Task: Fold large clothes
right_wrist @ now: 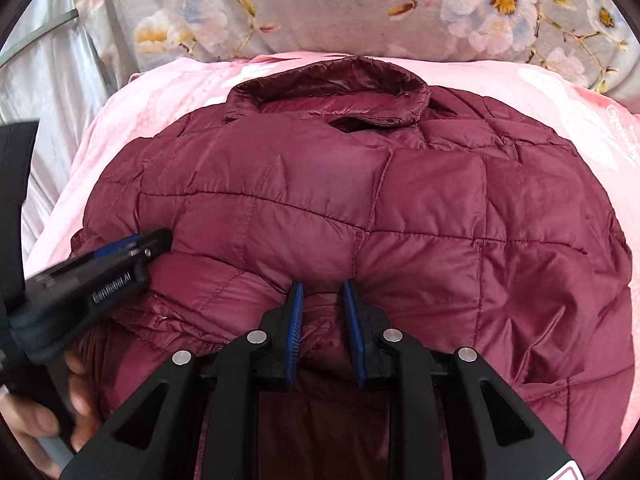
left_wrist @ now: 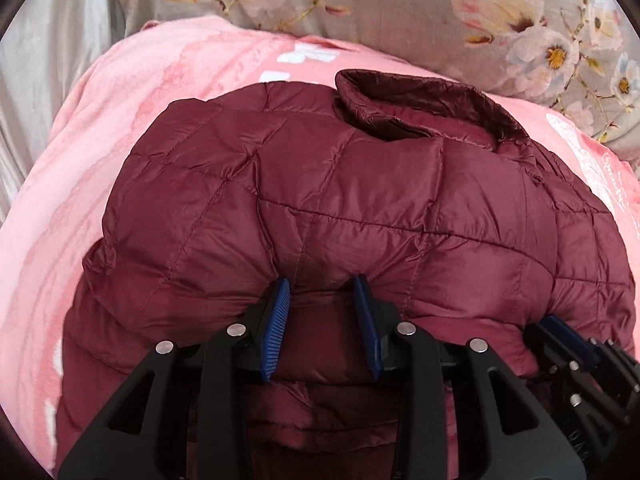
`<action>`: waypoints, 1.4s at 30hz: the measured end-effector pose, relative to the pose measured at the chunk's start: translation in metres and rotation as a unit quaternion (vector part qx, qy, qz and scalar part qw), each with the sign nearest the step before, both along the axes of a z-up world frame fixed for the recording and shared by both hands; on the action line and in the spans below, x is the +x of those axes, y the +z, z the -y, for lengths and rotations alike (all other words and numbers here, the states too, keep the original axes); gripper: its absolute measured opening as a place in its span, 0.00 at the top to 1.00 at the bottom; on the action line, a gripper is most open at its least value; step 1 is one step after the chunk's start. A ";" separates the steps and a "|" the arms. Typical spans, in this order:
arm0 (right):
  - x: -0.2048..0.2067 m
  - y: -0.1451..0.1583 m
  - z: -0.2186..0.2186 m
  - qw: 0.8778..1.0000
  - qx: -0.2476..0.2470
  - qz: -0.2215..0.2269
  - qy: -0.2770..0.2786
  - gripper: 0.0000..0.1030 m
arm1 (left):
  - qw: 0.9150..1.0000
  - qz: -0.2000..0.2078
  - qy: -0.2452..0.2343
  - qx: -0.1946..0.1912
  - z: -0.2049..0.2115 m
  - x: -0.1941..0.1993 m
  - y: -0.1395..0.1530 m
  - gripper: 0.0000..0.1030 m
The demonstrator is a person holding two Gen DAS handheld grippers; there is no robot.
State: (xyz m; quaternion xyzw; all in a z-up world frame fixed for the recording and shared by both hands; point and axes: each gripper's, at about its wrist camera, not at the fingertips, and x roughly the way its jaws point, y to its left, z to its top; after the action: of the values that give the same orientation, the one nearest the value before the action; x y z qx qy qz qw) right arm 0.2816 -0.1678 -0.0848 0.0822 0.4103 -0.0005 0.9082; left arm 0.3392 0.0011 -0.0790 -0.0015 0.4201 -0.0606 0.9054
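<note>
While the maroon quilted jacket (left_wrist: 360, 200) lies spread on the pink blanket (left_wrist: 120, 120), both tongs bite into its near folded edge, side by side. The left gripper (left_wrist: 322, 284) has a puffy ridge of fabric bunched between its 2 blue pads, which stand partly apart around it rather than pressed flat. The right gripper (right_wrist: 320, 286) pinches a narrower pleat the same way. Holding 2 points along one edge looks to me like a way to keep that edge straight so the lower half can be carried toward the collar (right_wrist: 332, 88) without sagging. That collar lies at the far end, near the floral bedding (right_wrist: 320, 12). No basket, box or other container shows in either view; the jacket simply rests on the bed.
</note>
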 end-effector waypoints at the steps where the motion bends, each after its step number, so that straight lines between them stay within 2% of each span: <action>1: -0.001 -0.001 -0.001 1.000 -0.005 0.003 -0.001 0.79 | 1.000 0.006 0.001 0.001 0.000 -0.002 -0.001 0.68; 6: -0.002 -0.001 -0.009 1.000 -0.030 0.005 -0.003 0.79 | 1.000 0.013 0.002 0.013 0.004 -0.002 -0.001 0.69; 20: -0.002 -0.002 -0.006 1.000 -0.028 0.006 -0.006 0.79 | 0.998 0.022 0.006 0.055 0.015 -0.004 -0.003 0.68; 27: -0.002 -0.002 -0.004 1.000 -0.019 0.007 -0.005 0.79 | 0.998 0.023 0.007 0.060 0.016 -0.005 -0.003 0.68; 29: -0.002 0.000 0.004 1.000 0.015 0.011 -0.001 0.77 | 0.999 0.019 0.003 0.041 0.012 -0.004 -0.001 0.64; 30: -0.004 0.002 0.012 0.999 0.045 0.014 0.000 0.75 | 1.000 0.012 -0.009 0.002 0.004 -0.002 0.002 0.59; 32: -0.008 0.010 0.035 0.992 0.124 0.022 -0.007 0.59 | 0.998 -0.014 -0.030 -0.062 -0.010 0.002 0.010 0.42; 33: -0.009 0.015 0.046 0.988 0.152 0.033 -0.018 0.54 | 0.993 -0.032 -0.036 -0.109 -0.020 0.009 0.020 0.39; 34: -0.008 0.023 0.062 0.982 0.178 0.049 -0.040 0.43 | 0.989 -0.039 -0.035 -0.139 -0.026 0.015 0.028 0.34; 35: -0.004 0.027 0.072 0.978 0.191 0.057 -0.055 0.38 | 0.985 -0.042 -0.030 -0.165 -0.031 0.023 0.037 0.27; 36: 0.006 0.033 0.086 0.974 0.207 0.060 -0.072 0.38 | 0.980 -0.043 -0.023 -0.191 -0.034 0.035 0.048 0.20; 37: 0.018 0.036 0.097 0.971 0.219 0.054 -0.084 0.38 | 0.976 -0.048 -0.018 -0.210 -0.035 0.047 0.055 0.13; 39: 0.043 0.038 0.109 0.968 0.231 0.046 -0.090 0.38 | 0.971 -0.053 -0.008 -0.234 -0.032 0.074 0.064 0.13; 42: 0.072 0.030 0.119 0.963 0.251 0.033 -0.095 0.39 | 0.969 -0.083 0.003 -0.234 -0.017 0.116 0.059 0.14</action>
State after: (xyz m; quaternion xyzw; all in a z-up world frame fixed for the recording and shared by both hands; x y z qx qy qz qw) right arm 0.3533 -0.2864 -0.0545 0.3464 0.3577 0.0190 0.8670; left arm 0.4549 0.0180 -0.0199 -0.2190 0.4678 -0.1545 0.8422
